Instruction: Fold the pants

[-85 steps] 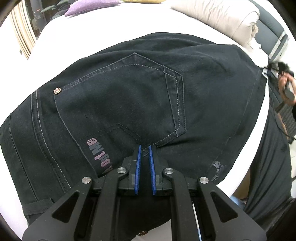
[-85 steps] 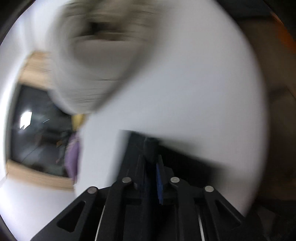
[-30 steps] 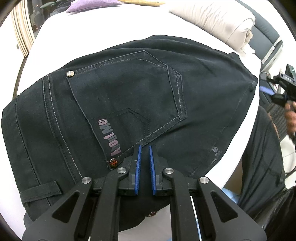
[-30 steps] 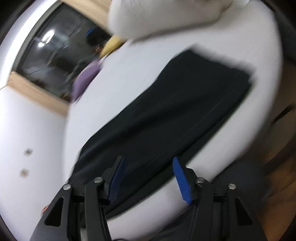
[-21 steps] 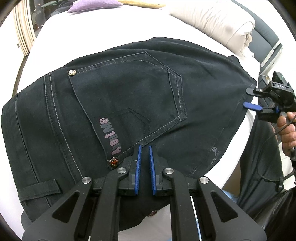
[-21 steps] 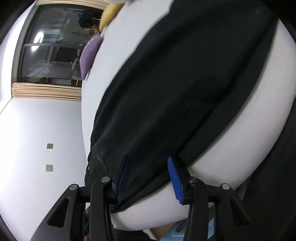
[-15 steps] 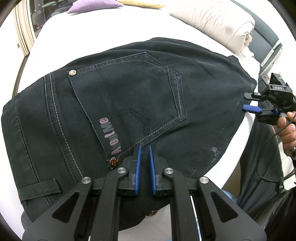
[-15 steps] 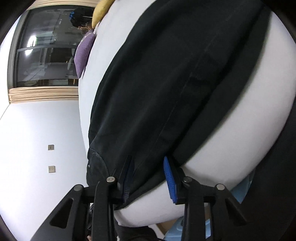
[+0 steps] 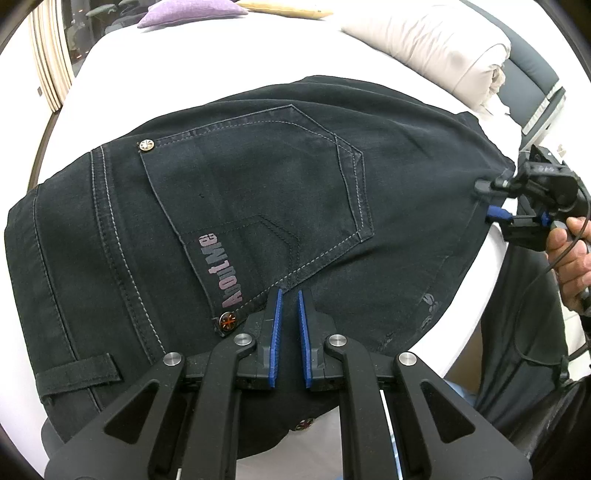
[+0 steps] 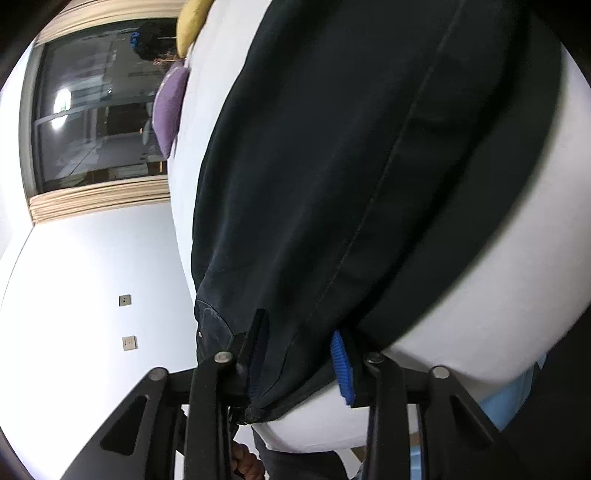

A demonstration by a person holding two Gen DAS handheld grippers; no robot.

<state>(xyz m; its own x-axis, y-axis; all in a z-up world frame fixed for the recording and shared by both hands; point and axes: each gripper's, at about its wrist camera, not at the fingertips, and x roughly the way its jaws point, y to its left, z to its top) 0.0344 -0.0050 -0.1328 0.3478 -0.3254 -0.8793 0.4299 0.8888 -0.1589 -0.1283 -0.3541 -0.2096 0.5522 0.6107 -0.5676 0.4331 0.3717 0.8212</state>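
Observation:
Black jeans [image 9: 258,192] lie on a white bed [image 9: 221,59], back pocket with "AboutMe" print facing up. My left gripper [image 9: 288,295] hovers over the waist area near the pocket's lower corner, jaws nearly closed with a narrow gap, nothing between them. My right gripper [image 9: 487,201] is at the jeans' right edge by the bed's side. In the right wrist view my right gripper [image 10: 299,332] is open and straddles the jeans' edge [image 10: 332,184], one finger above and one below the fabric.
A beige rolled duvet [image 9: 436,48] lies at the back right. A purple cushion [image 9: 184,14] and a yellow one [image 9: 288,9] sit at the far edge. The bed's edge [image 9: 480,295] drops off at the right. A window [image 10: 99,110] shows beyond.
My right gripper swung in from the side and slid its open jaws over the jeans' right edge, the gap narrowing. My left gripper has barely moved in the last second.

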